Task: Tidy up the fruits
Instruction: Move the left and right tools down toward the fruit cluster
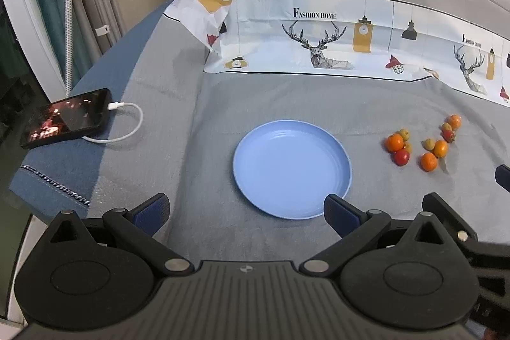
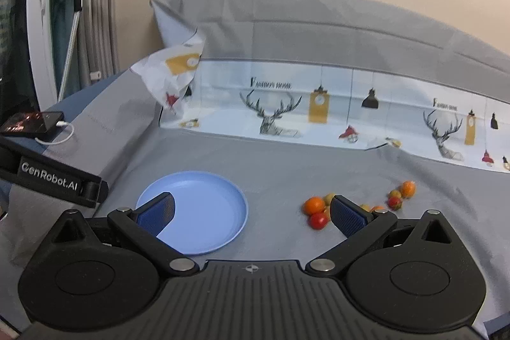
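You are working in a home, in what looks like a bedroom: the surface before you is a bed spread with a grey sheet, and a grey pillow leans on the plain cream wall. A printed cloth with deer, lamps and the words "Fashion Home" lies across the bed. A phone charges on its white cable at the bed's blue edge, near grey curtains and a white door frame.

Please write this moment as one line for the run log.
stage: start, no fruit moved | left tongs: open, empty | right tongs: open, empty | blue plate: empty | fruits: on grey cloth, right of plate
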`<state>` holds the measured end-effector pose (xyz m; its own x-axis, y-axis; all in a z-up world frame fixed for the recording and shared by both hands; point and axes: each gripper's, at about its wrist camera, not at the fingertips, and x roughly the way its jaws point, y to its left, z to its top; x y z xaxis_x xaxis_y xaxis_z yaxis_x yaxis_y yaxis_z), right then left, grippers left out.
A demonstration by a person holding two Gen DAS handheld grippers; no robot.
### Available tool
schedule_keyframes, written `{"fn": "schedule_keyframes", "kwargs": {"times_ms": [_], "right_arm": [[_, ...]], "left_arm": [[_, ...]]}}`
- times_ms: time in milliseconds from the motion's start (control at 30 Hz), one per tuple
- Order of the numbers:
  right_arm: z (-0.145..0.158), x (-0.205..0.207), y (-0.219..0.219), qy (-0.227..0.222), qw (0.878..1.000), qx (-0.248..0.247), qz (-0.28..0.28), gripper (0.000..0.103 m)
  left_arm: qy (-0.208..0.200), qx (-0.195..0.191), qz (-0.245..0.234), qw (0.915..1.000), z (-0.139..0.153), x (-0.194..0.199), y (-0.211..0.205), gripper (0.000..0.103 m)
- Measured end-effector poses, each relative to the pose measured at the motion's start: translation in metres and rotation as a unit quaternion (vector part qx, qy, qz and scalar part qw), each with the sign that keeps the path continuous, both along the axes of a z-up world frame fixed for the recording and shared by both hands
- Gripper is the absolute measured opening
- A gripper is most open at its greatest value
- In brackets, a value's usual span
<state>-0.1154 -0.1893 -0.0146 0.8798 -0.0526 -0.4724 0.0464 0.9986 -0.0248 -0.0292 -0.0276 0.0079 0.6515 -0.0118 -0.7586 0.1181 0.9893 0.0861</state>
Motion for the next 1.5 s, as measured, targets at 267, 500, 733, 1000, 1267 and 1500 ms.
{"fn": "schedule_keyframes", "kwargs": {"times_ms": [267,500,733,1000,1267,1500], "right_arm": [[-0.008,-0.005,-0.022,-0.082,0.997,-0.003,0.009,0.103],[-0.023,0.016,-0.063,-0.068,0.997,0.008,-0.024,0.103],[-0.084,0.06,-0.126,0.026,0.992,0.028,-0.122,0.103],[-0.144,0.087,-0.182,0.058,0.982,0.036,-0.177,0.103],[-0.166,0.122,-0.192,0.045,0.989,0.071,-0.121,0.102],[-0.177,0.148,-0.184,0.07,0.995,0.061,-0.043,0.102]], "left_arm": [[0.017,0.01,0.001,0.9998,0.0,0.017,-0.019,0.103],[0.047,0.007,-0.017,0.9987,-0.013,0.031,-0.038,0.103],[0.068,0.029,-0.044,0.9963,-0.034,0.047,-0.071,0.103],[0.103,0.031,-0.062,0.9922,-0.064,0.091,-0.116,0.103],[0.121,0.059,-0.085,0.9873,-0.093,0.143,-0.174,0.103],[0.137,0.067,-0.115,0.9816,-0.126,0.186,-0.221,0.103]]}}
